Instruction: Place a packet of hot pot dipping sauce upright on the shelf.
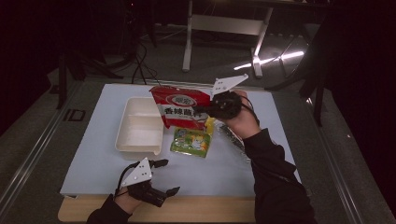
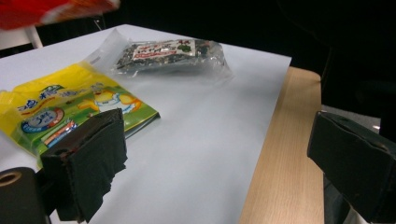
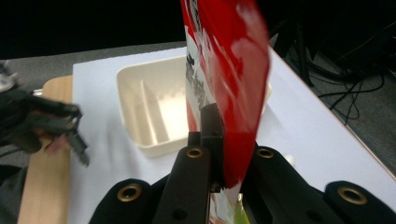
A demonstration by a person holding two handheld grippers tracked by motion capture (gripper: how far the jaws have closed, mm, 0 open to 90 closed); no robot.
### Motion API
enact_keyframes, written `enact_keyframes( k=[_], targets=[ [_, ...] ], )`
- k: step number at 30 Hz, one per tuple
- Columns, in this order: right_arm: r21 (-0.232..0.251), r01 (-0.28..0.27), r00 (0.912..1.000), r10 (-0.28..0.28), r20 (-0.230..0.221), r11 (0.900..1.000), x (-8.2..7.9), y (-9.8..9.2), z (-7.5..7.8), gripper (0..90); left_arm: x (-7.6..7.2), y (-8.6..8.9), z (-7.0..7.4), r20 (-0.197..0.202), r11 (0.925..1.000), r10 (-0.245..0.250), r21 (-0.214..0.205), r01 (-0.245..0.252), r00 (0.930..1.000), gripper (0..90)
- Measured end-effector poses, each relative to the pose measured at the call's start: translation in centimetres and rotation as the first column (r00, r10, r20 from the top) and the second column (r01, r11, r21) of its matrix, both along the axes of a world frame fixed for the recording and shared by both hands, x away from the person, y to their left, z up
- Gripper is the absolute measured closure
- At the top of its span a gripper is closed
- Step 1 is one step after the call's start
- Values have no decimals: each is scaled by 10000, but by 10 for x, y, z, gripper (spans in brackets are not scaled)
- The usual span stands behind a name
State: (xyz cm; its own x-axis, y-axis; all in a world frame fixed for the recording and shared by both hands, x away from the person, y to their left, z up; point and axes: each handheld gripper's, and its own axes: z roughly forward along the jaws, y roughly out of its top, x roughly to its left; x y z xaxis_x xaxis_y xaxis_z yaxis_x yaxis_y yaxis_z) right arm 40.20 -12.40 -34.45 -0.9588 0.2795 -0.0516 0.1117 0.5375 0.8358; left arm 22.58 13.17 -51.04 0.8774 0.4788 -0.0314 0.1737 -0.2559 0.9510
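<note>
Room lies open across the white sheet on the surface, mostly at its near half up to the wooden front edge. The right claw is clamped on the red packet, lifted beside the cream tray and above the yellow-green packet. The left claw rests near the front edge, jaws apart, gripping nothing.

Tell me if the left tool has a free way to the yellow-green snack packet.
Probably yes. The left tool stands open near the table's front edge, and the yellow-green snack packet lies flat just beyond it with bare white sheet between. The red bag is held above by the right tool.
</note>
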Motion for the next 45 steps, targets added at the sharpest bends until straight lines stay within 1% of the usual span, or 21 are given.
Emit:
enact_keyframes(
  k=[1, 3, 4, 5, 7, 9, 10, 11, 14, 17, 18, 21, 22, 23, 28, 30, 31, 36, 37, 38, 45],
  targets=[
    [0, 0, 10000, 0, 0, 10000, 0, 0, 0, 900, -2, 0, 0, 50, 10000, -50, 63, 50, 10000, 56],
    [149, 165, 9998, -167, 109, 9998, 10, 10, 2, 900, -3, 0, -1, 140, 9999, -48, 116, 46, 9999, 56],
    [149, 165, 9998, -167, 109, 9998, 10, 10, 2, 900, -3, 0, -1, 142, 9999, -64, 139, 62, 9999, 56],
    [177, 169, 9998, -170, 56, 9997, 12, 13, 2, 900, -3, 1, -1, 135, 9999, -33, 98, 32, 9999, 56],
    [178, 248, 9996, -251, 154, 9995, 20, 22, 4, 900, -3, 2, -1, 112, 10000, -28, 32, 28, 9999, 56],
    [222, 269, 9995, -273, 158, 9994, 22, 25, 4, 900, -3, 3, -2, 91, 10000, 15, -10, -15, 10000, 56],
    [379, 335, 9992, -343, 203, 9987, 26, 30, 4, 900, -3, 4, -2, 35, 10000, 5, -63, -4, 10000, 56],
    [379, 335, 9992, -343, 203, 9987, 26, 30, 4, 900, -2, 4, -3, 22, 10000, -2, -39, 2, 10000, 56],
    [692, 332, 9993, -342, 145, 9971, 36, 39, 3, 900, -3, 4, -4, 4, 10000, -16, -24, 16, 10000, 56],
    [753, 340, 9993, -353, 152, 9966, 40, 44, 1, 900, -3, 4, -4, 18, 10000, -34, 14, 34, 10000, 56],
    [827, 268, 9996, -277, 104, 9962, 45, 50, -1, 900, -4, 3, -4, 27, 10000, -19, 49, 19, 10000, 56],
    [847, 248, 9997, -250, 12, 9961, 49, 56, -4, 900, -5, 3, -5, 21, 9999, -44, 96, 44, 10000, 56],
    [844, 211, 9998, -216, 48, 9962, 54, 63, -8, 900, -5, 3, -5, 42, 9999, -35, 124, 34, 10000, 56],
    [844, 211, 9998, -216, 48, 9962, 54, 63, -8, 900, -5, 3, -6, 13, 9999, -63, 112, 63, 10000, 56],
    [906, 117, 9999, -118, 1, 9958, 62, 80, -17, 900, -6, 3, -6, -9, 9999, -44, 98, 44, 10000, 56],
    [1002, 84, 9998, -69, -161, 9949, 69, 90, -24, 899, -7, 4, -6, 15, 9999, -56, 120, 56, 10000, 56],
    [1002, 84, 9998, -69, -161, 9949, 69, 90, -24, 899, -7, 4, -6, 38, 9999, -60, 141, 60, 10000, 56],
    [1097, 104, 9998, -82, -199, 9939, 77, 102, -34, 899, -8, 5, -6, -13, 9999, -60, 99, 60, 10000, 56],
    [1194, 117, 9995, -80, -314, 9928, 83, 109, -40, 899, -8, 5, -7, -14, 10000, -37, 89, 37, 10000, 56],
    [1218, 92, 9993, -49, -358, 9925, 84, 111, -42, 899, -9, 6, -7, -40, 10000, -34, 66, 34, 10000, 56],
    [1132, 129, 9988, -74, -488, 9935, 95, 127, -56, 899, -10, 8, -7, -48, 10000, -10, 31, 10, 10000, 56]
  ],
)
